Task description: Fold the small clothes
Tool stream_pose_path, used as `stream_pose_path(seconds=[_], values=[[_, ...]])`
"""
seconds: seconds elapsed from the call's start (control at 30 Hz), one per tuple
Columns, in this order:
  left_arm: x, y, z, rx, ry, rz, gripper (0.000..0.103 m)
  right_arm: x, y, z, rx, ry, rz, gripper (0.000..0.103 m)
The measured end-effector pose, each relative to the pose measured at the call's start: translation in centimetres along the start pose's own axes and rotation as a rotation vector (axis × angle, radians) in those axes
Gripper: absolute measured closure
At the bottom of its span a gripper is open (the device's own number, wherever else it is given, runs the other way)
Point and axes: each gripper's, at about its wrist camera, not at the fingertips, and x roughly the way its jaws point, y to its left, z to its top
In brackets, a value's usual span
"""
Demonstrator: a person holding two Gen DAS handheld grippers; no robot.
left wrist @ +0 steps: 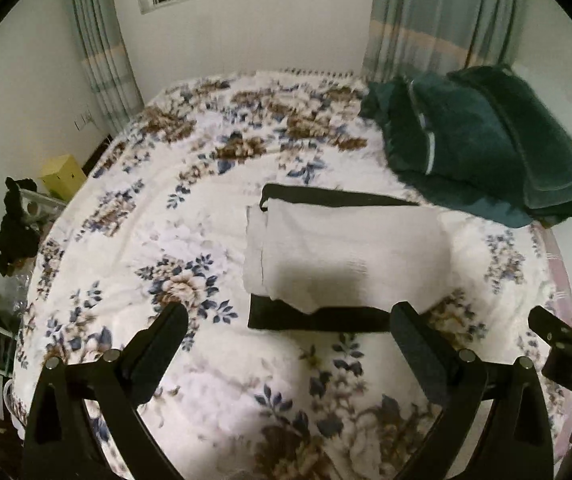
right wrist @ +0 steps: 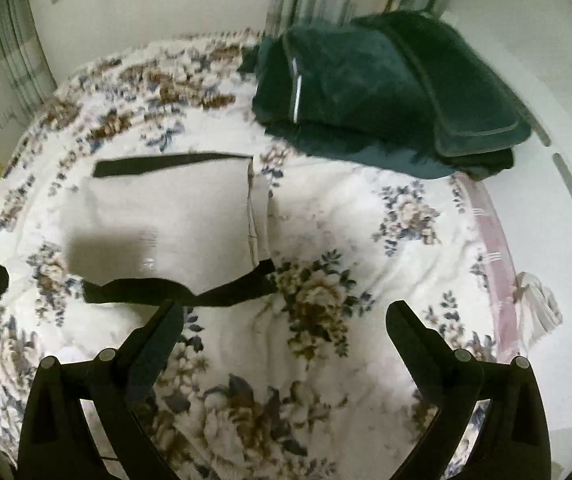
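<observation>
A small white garment with black bands (left wrist: 346, 256) lies folded into a flat rectangle on the floral bedspread (left wrist: 189, 216). In the right wrist view the same garment (right wrist: 165, 220) sits left of centre, a black band along its near edge. My left gripper (left wrist: 290, 320) hangs above the bed just short of the garment's near edge, open, nothing between its fingers. My right gripper (right wrist: 281, 316) hovers to the right of the garment, open and empty too. Its black fingers (left wrist: 546, 328) poke in at the right edge of the left wrist view.
A stack of dark green folded blankets (left wrist: 474, 140) lies at the bed's far right corner (right wrist: 386, 88). A yellow box (left wrist: 61, 174) and a dark cloth (left wrist: 15, 232) stand off the bed's left side. Curtains and a barred window line the far wall.
</observation>
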Motion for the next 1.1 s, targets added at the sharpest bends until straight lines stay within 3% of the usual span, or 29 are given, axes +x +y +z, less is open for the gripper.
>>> stream_pose_path(seconds=[0.33,0.53,0.87,1.1], values=[[-15.8,-0.6,-3.1,-0.006,-0.137,-0.003,0.000,-19.7,-2.5,-5.9,-0.003,-0.196,0.023,0.001],[-22.5,-0.7,-4.9,-0.010,-0.227,-0.012,0.000,-28.2,-3.7,-9.0,-0.012,-0.296,0.039,0.001],[-28.5,-0.9,-7.4,-0.011,-0.290,-0.010,0.000,-36.3,-5.6,-12.7,-0.007,-0.371,0.067,0.001],[-30.0,-0.8,-8.4,-0.018,-0.304,-0.016,0.000,-38.5,-6.5,-13.4,-0.015,-0.410,0.076,0.001]])
